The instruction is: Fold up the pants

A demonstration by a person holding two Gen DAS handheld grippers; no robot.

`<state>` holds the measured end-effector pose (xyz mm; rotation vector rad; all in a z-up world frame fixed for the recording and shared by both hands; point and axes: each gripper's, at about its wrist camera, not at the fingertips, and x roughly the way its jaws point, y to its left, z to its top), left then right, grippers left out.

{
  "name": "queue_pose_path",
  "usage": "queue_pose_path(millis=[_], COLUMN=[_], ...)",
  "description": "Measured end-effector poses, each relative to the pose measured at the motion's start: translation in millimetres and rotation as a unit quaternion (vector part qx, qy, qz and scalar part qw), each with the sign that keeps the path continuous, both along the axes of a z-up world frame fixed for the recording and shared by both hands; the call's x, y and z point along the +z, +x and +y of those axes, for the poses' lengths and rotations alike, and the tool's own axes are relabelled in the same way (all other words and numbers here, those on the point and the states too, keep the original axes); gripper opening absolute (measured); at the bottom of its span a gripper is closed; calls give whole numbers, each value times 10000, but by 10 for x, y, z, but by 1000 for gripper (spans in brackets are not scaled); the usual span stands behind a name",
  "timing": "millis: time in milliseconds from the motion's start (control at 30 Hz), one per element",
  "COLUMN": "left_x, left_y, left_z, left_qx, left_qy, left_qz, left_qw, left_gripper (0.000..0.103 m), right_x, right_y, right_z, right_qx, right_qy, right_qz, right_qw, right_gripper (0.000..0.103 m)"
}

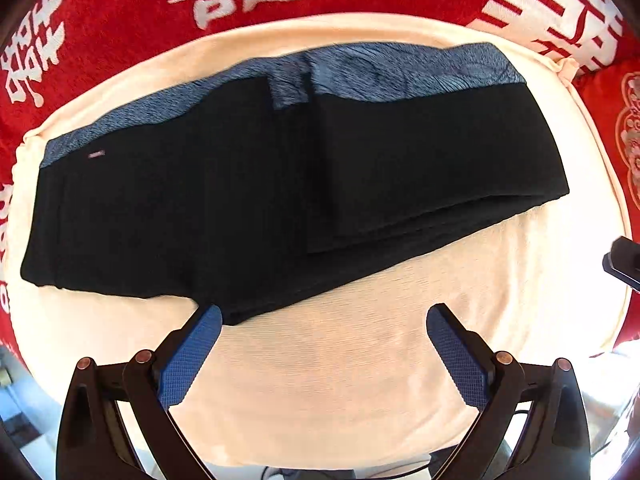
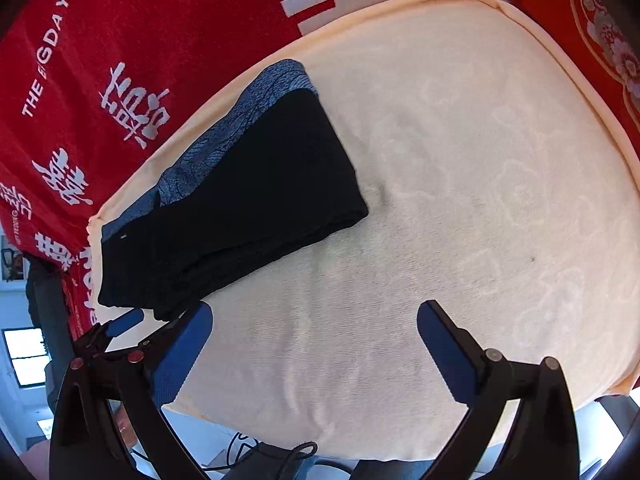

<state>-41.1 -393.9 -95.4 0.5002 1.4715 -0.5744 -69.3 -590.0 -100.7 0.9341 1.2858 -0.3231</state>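
The black pants [image 1: 240, 192] with a blue patterned side band lie folded over on a cream cloth-covered surface [image 1: 360, 352]. My left gripper [image 1: 324, 320] is open and empty, just in front of the pants' near edge; its left finger is close to the fabric. In the right wrist view the pants [image 2: 240, 192] lie at the left of the cream surface [image 2: 460, 184]. My right gripper [image 2: 314, 316] is open and empty, hovering to the right of the pants' near end. The left gripper's blue finger [image 2: 126, 320] shows at lower left there.
A red blanket with white characters [image 1: 120, 12] surrounds the cream surface on the far and left sides. The right gripper's dark tip [image 1: 624, 262] shows at the left view's right edge. Cables [image 2: 280, 456] lie below the front edge.
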Motion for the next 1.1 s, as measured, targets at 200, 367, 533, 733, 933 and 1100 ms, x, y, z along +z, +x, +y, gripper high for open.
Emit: queue_pose_path(millis=[200,367,533,733,933,1100], left_x=[116,131,92,86,39,-35], left_y=[349,662,866,1028,1081,1261], left_z=[577,1200,1768,2231,2496,2609], left_qx=[289,893,1653,2299,2639,2847], left_qy=[-107,-131,-240,-406,-521,-588], left_qz=[-25,-127,-140,-255,-255,-124], left_qw=[9995,9958,9858,9720,9628,9567], left_gripper=[103,103,103,103,103,103], right_x=[158,219,172,-324,-303,-201], right_y=[426,924,1485,1871,1900,1934], right_z=[409,697,983,1321,1877,2015], right_qx=[85,506,1175,1594,2581,2810], right_qy=[-348,-599,-1018,-673,-990,-1121], right_qz=[-61,-163,-244,150,280,272], right_qw=[9993,9968,9875,9848,9606,9528], right_gripper=[102,102,102,102,103,103])
